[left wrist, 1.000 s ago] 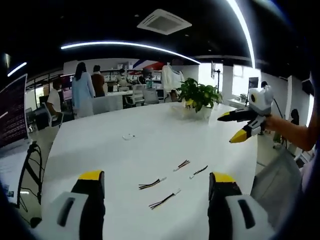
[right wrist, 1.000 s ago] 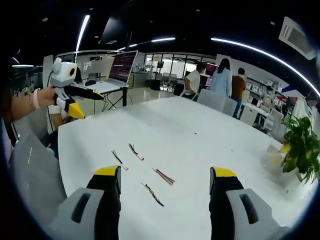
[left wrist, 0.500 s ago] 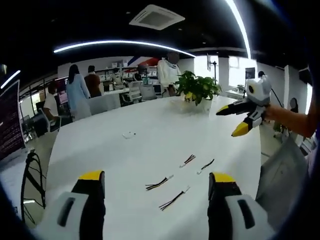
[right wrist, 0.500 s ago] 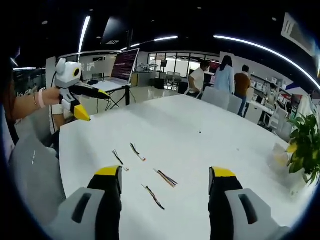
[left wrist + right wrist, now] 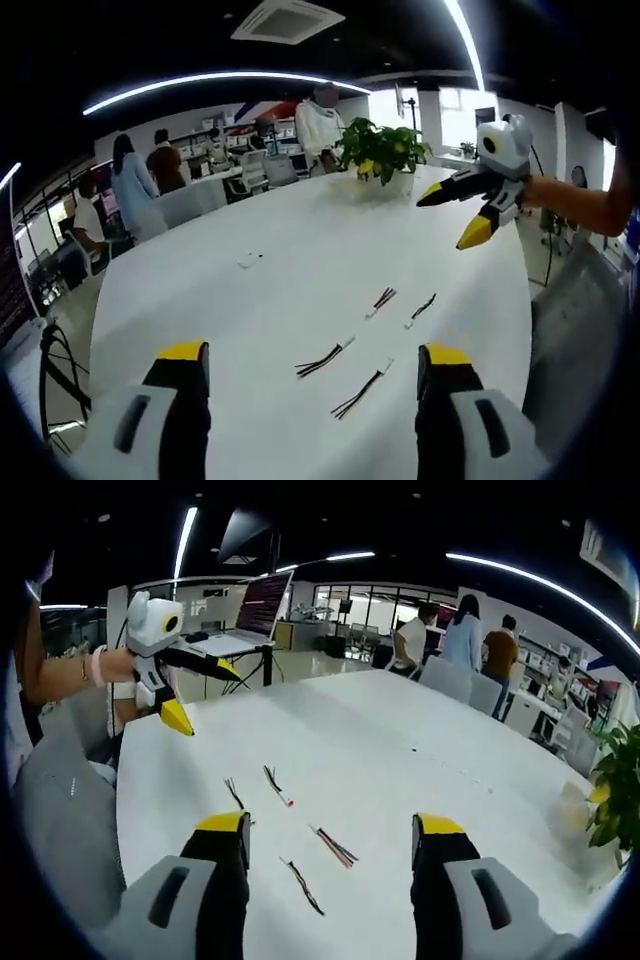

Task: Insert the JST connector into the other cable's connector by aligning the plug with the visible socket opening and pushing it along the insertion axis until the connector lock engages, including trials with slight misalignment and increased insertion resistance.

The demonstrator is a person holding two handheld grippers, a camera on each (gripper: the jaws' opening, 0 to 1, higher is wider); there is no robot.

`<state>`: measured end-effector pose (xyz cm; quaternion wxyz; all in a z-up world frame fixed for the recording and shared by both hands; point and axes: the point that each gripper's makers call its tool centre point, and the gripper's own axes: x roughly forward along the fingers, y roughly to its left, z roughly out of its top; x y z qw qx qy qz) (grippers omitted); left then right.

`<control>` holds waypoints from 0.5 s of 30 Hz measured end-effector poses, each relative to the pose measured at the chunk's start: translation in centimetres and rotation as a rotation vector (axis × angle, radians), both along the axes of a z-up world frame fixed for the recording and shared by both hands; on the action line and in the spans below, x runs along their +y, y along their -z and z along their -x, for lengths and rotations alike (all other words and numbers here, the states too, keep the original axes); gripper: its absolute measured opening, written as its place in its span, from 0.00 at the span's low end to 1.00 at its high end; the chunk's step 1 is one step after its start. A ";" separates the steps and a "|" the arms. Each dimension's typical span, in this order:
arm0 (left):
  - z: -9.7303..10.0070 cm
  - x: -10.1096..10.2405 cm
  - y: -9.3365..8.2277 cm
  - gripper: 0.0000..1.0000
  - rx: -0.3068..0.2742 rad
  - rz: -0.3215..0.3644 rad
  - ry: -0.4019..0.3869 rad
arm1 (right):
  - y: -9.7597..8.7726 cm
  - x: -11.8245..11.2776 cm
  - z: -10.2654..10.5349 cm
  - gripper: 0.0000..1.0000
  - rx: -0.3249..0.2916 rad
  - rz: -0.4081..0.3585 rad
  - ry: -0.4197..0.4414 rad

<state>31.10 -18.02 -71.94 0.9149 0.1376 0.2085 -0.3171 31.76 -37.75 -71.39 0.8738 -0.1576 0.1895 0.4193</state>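
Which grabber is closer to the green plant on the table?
Probably the right. In the left gripper view, the right gripper hovers open above the white table on the potted plant side, while the left gripper hangs open back over the little cables.

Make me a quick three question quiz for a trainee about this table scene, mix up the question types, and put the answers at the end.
1. True or false: the left hand-held gripper is shut on a cable.
2. How many short cables lie on the white table?
3. The potted plant stands: A) at the table's far end, B) between the cables, C) on the floor.

Key: 1 false, both the left and the right hand-held gripper are open and hold nothing. 2 four. 3 A.
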 end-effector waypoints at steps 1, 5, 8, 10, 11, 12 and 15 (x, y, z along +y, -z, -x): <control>0.0 -0.1 0.1 0.84 0.001 -0.005 0.005 | 0.2 0.1 -0.1 0.64 0.003 0.003 -0.004; -0.5 -0.5 0.3 0.83 0.002 -0.008 0.019 | 0.8 0.3 -0.7 0.63 0.012 0.012 -0.018; -0.9 -0.7 0.5 0.84 0.008 0.008 0.024 | 1.2 0.5 -1.2 0.63 0.015 0.015 -0.029; -1.1 -0.8 0.7 0.84 0.009 0.001 0.028 | 1.5 0.5 -1.5 0.62 0.013 0.021 -0.038; -1.1 -0.9 0.8 0.84 0.009 -0.004 0.031 | 1.6 0.5 -1.5 0.61 0.012 0.021 -0.040; -1.2 -0.9 1.0 0.84 0.012 -0.011 0.037 | 1.8 0.5 -1.6 0.60 0.015 0.022 -0.045; -1.3 -1.1 1.4 0.83 0.016 -0.023 0.046 | 2.1 0.6 -2.0 0.59 0.022 0.024 -0.054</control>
